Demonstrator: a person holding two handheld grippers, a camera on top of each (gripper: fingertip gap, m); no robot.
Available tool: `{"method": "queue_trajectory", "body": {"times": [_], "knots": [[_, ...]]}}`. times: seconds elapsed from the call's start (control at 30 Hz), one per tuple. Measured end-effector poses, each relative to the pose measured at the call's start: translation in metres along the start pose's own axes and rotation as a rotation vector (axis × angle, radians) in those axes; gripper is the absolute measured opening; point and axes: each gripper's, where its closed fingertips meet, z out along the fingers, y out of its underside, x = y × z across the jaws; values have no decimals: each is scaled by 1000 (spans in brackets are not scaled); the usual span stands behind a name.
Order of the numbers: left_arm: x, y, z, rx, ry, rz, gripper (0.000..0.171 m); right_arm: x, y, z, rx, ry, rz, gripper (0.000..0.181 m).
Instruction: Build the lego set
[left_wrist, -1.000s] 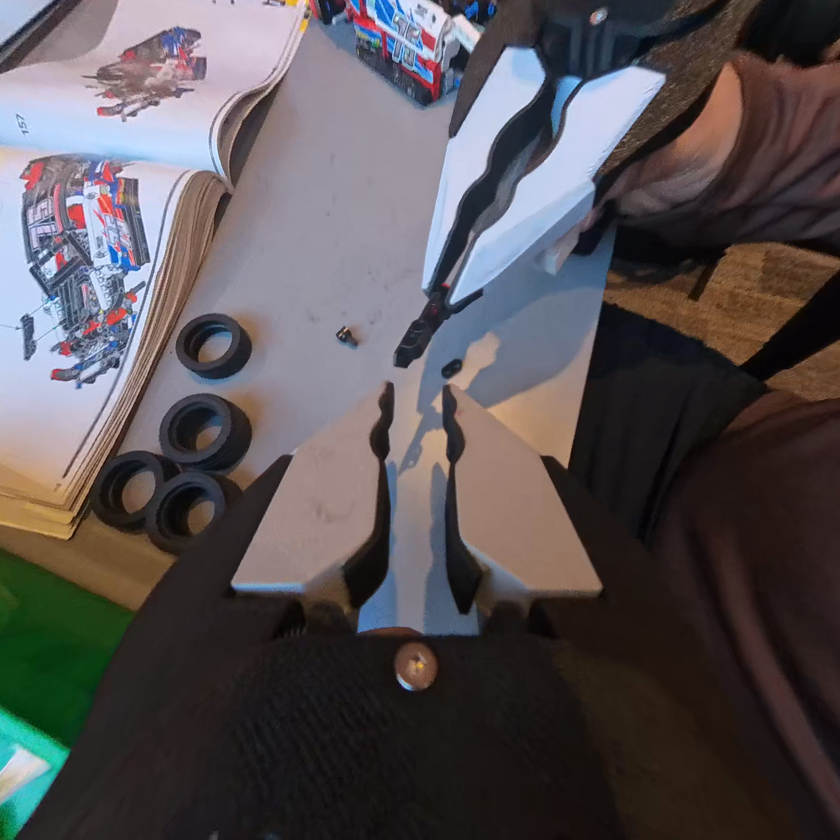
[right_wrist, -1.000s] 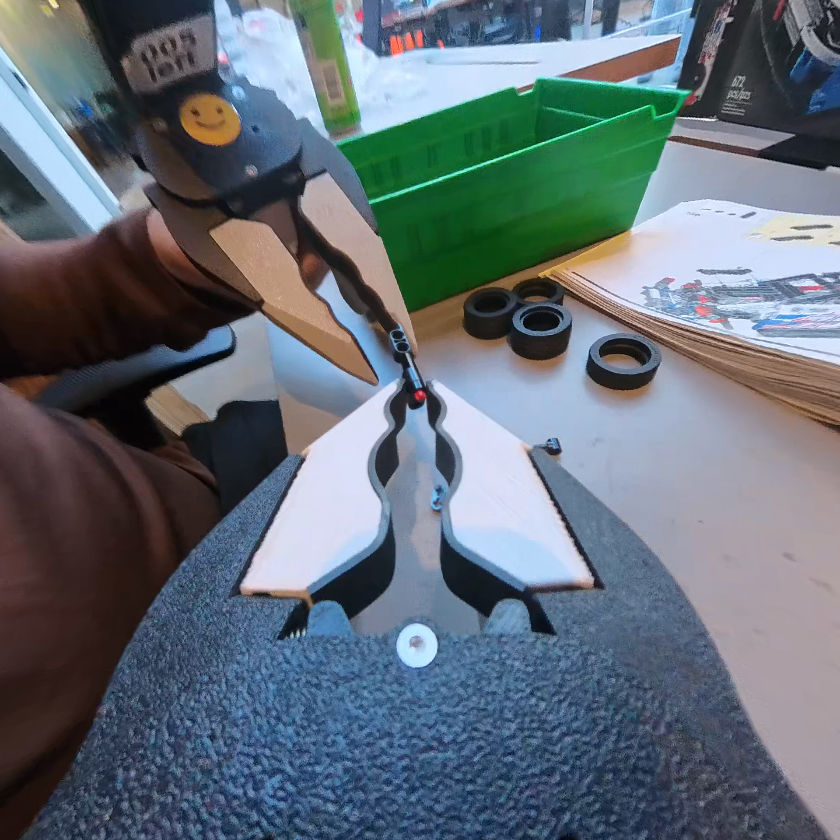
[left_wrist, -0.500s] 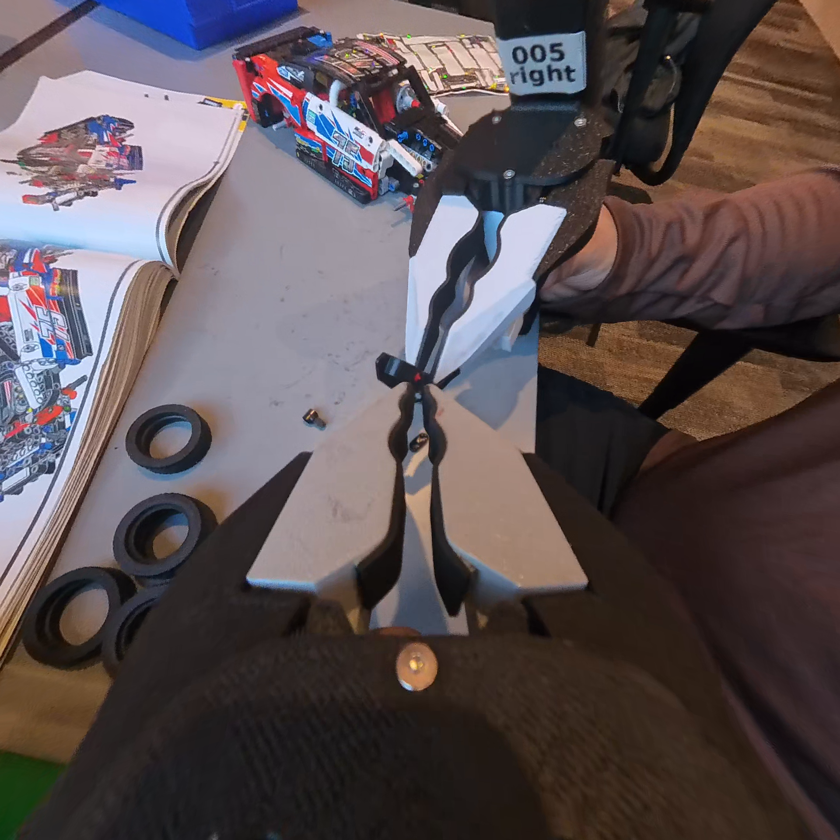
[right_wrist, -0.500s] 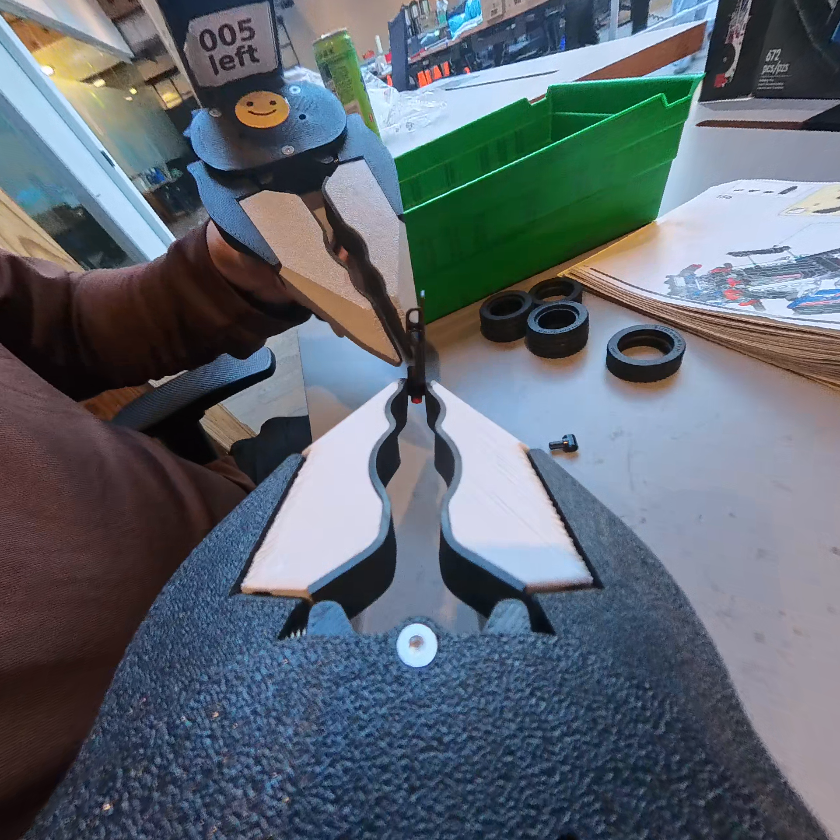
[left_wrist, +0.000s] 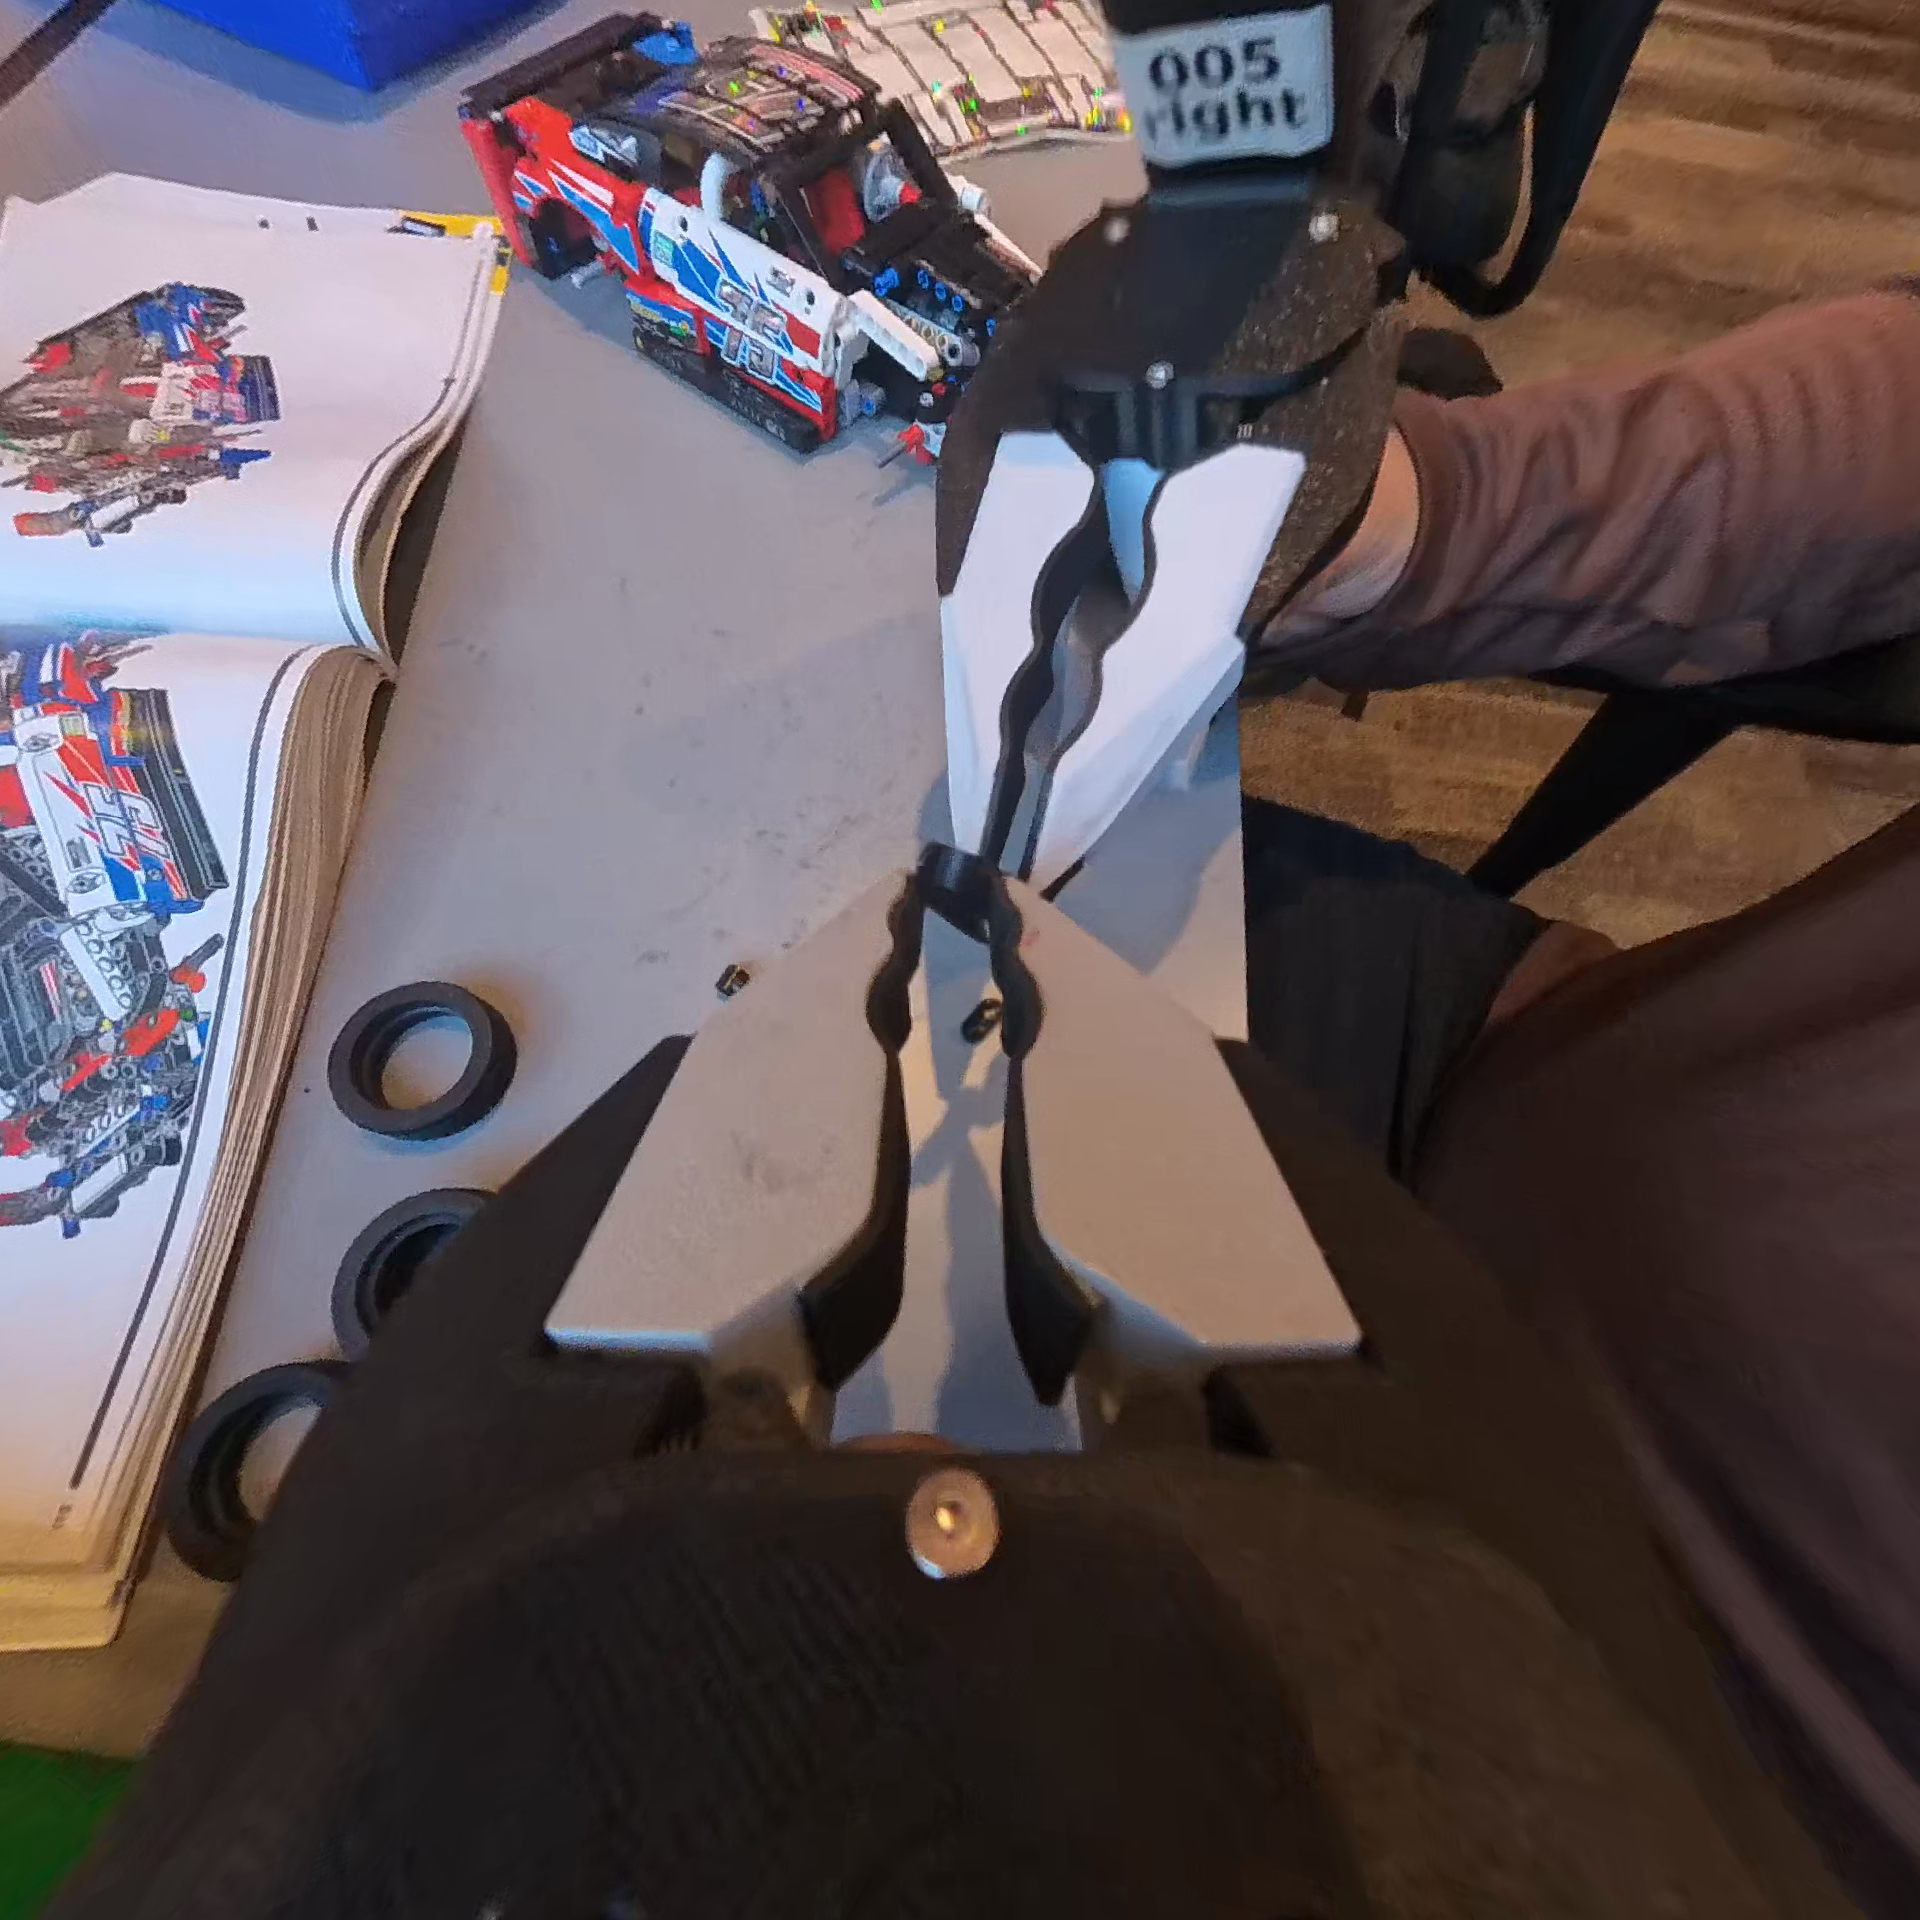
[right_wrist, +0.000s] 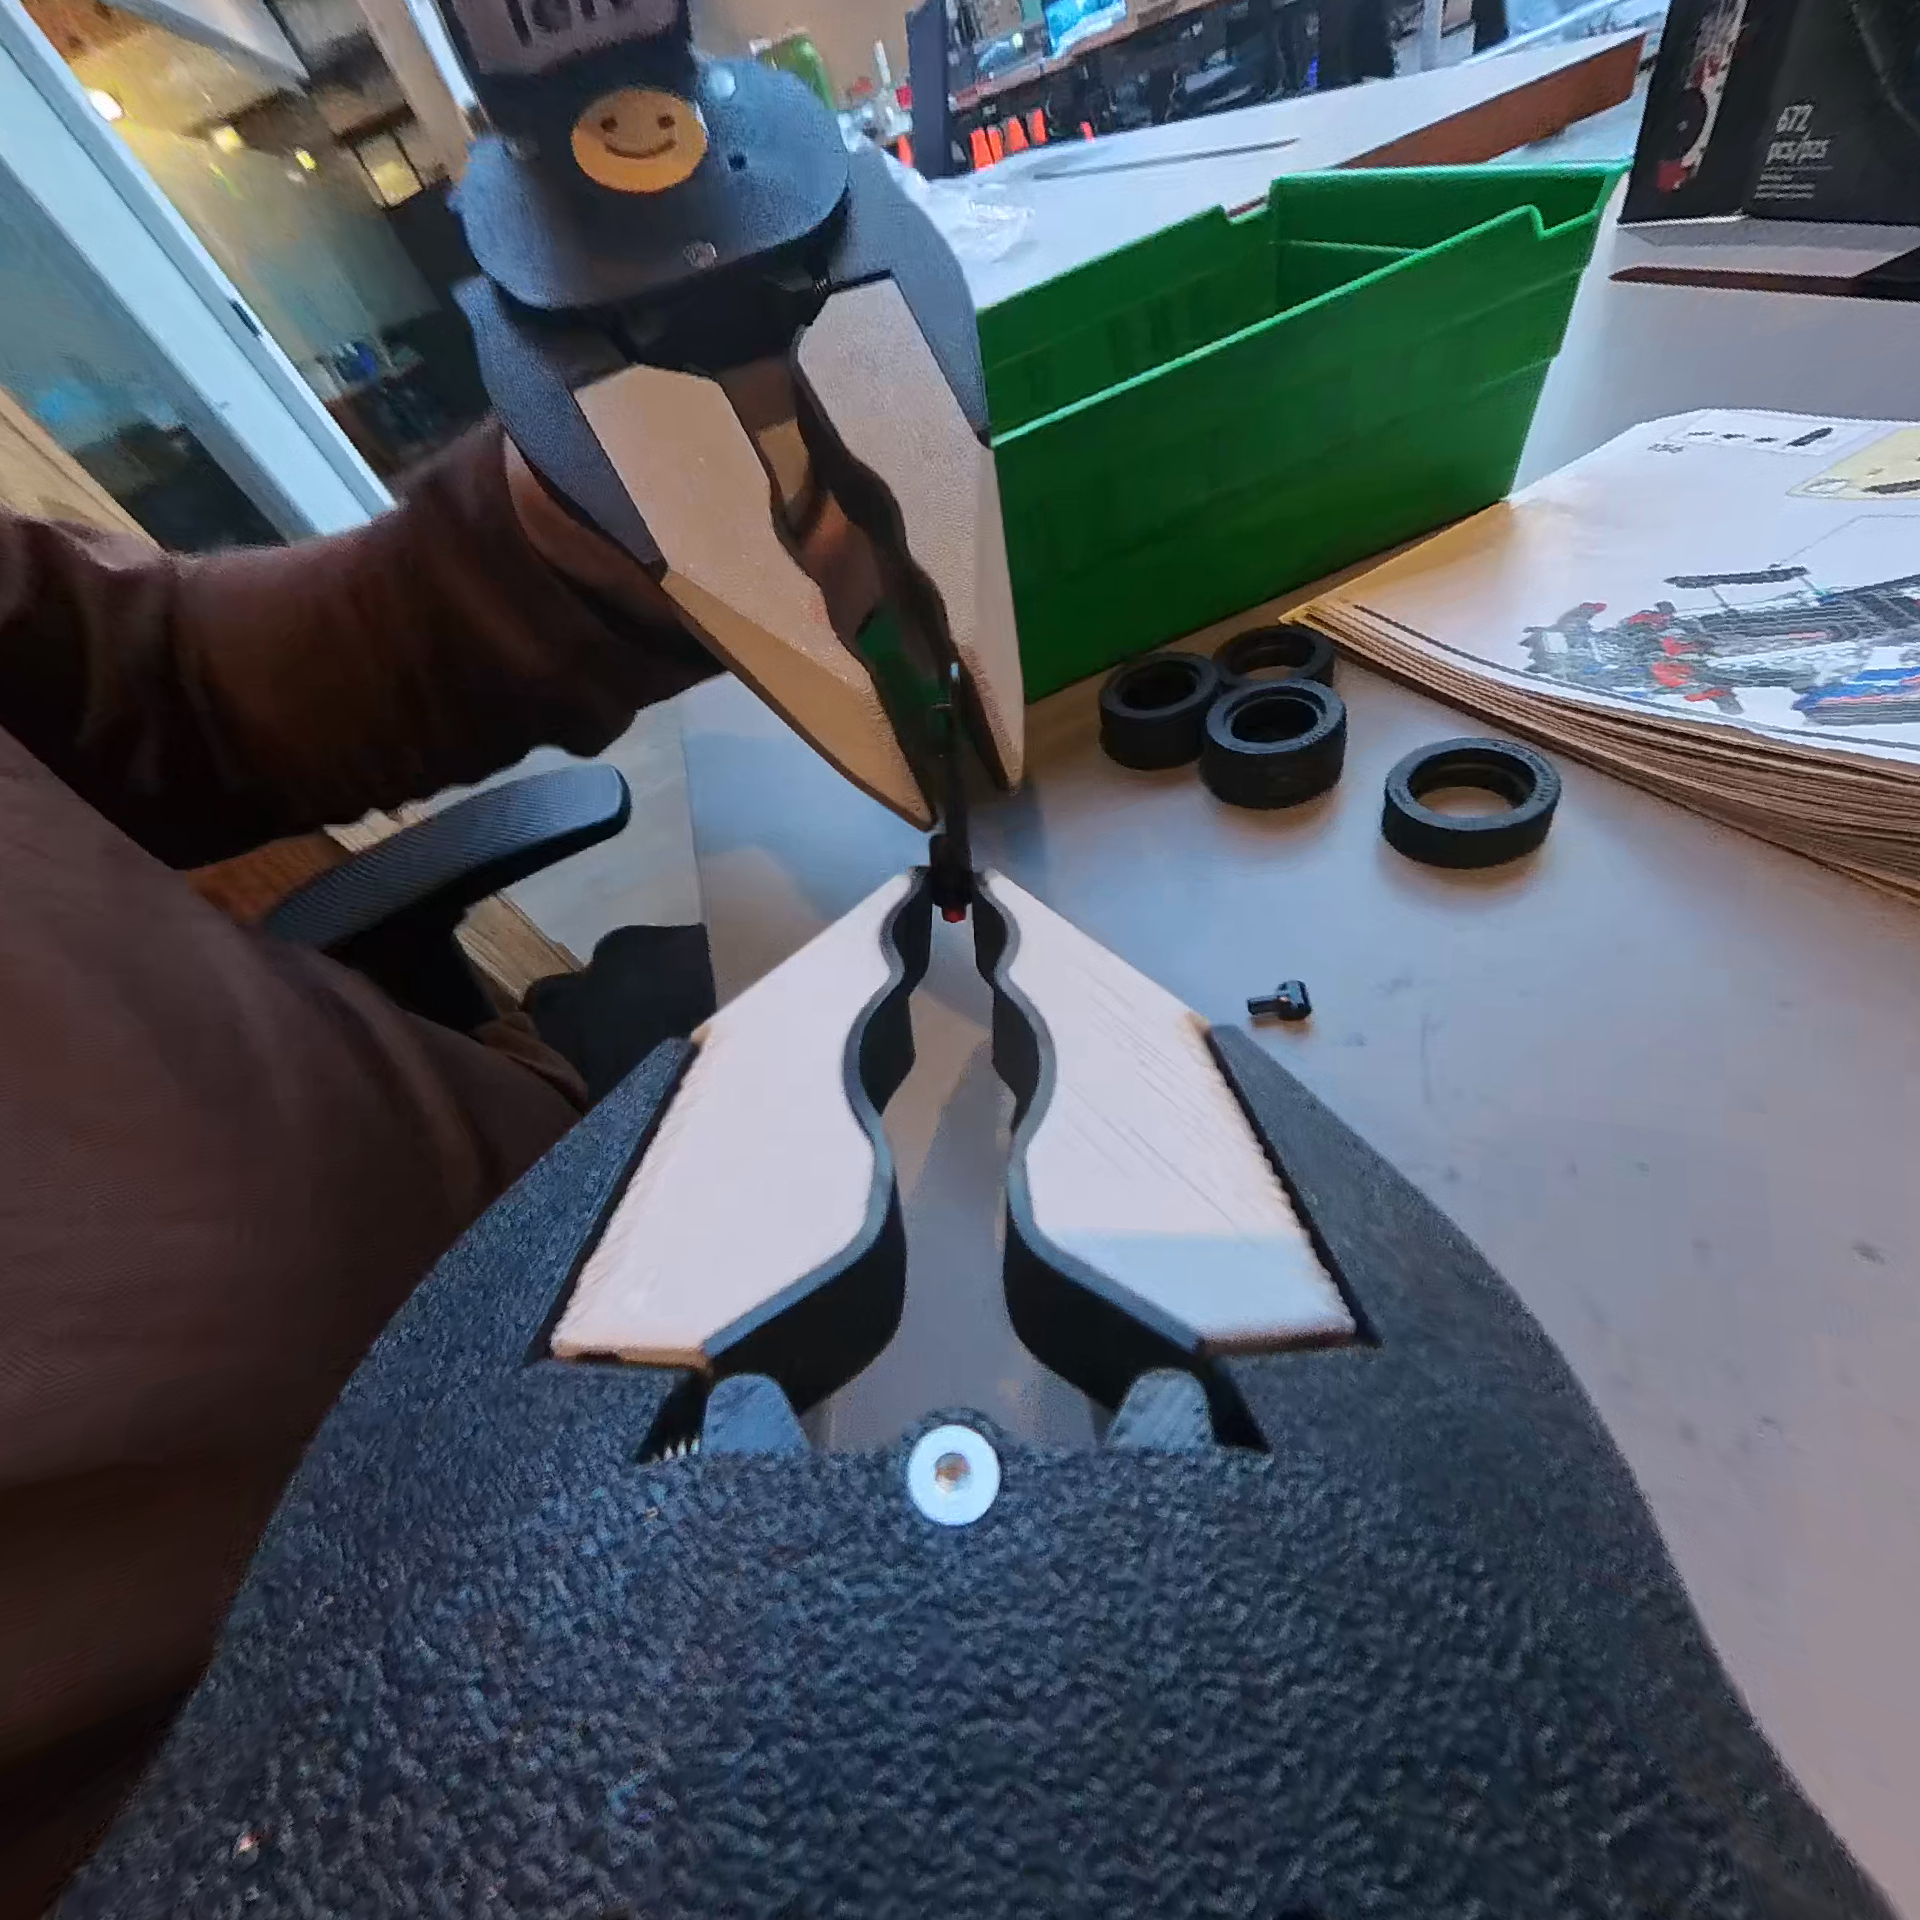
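A small black lego part with a red pin end (left_wrist: 951, 883) is held between both grippers, above the grey table's near edge. My left gripper (left_wrist: 956, 904) is shut on it from below in the left wrist view, and my right gripper (left_wrist: 997, 847) comes down onto it from above, tip to tip. In the right wrist view my right gripper (right_wrist: 951, 894) is shut on the red-pinned end (right_wrist: 950, 902), while my left gripper (right_wrist: 956, 800) grips the thin black part from above. The red, white and blue lego truck (left_wrist: 748, 281) stands at the back.
An open instruction book (left_wrist: 156, 727) lies left, with several black tyres (left_wrist: 421, 1060) beside it. Two small black pins (left_wrist: 734, 979) (left_wrist: 977, 1023) lie loose on the table. A green bin (right_wrist: 1299, 416) stands behind the tyres (right_wrist: 1268, 743). The table edge (left_wrist: 1242, 935) is close, with a chair armrest (right_wrist: 447, 852) beyond. Both grippers' tips are close together, under 4 cm apart. The open instruction book (left_wrist: 156, 727) is about 25 centimeters from both grippers' fingertips.
My left gripper was open one second ago and has shut on the black part that my right gripper holds. Both grippers have drawn together tip to tip.
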Motion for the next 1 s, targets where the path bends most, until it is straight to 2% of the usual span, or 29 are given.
{"method": "queue_trajectory", "body": {"times": [0.13, 0.23, 0.37, 0.6, 0.83, 1.0], "knots": [[6, 11, 10, -114, 52, 107, 5, 7, 12, -1, -94, 71, -78, 9], [6, 22, 17, -236, 79, 198, 4, 5, 12, 0, -91, 58, -60, 12], [3, 29, 22, -334, 105, 274, 4, 9, 21, 2, -142, 81, -56, 8], [6, 38, 32, -387, 205, 278, 4, 12, 36, 1, -221, 69, -9, 9], [5, 57, 43, -480, 249, 313, 4, 17, 58, 6, -346, 128, -27, 7], [7, 60, 45, -490, 271, 323, 4, 16, 63, 7, -379, 141, -30, 7]]}}
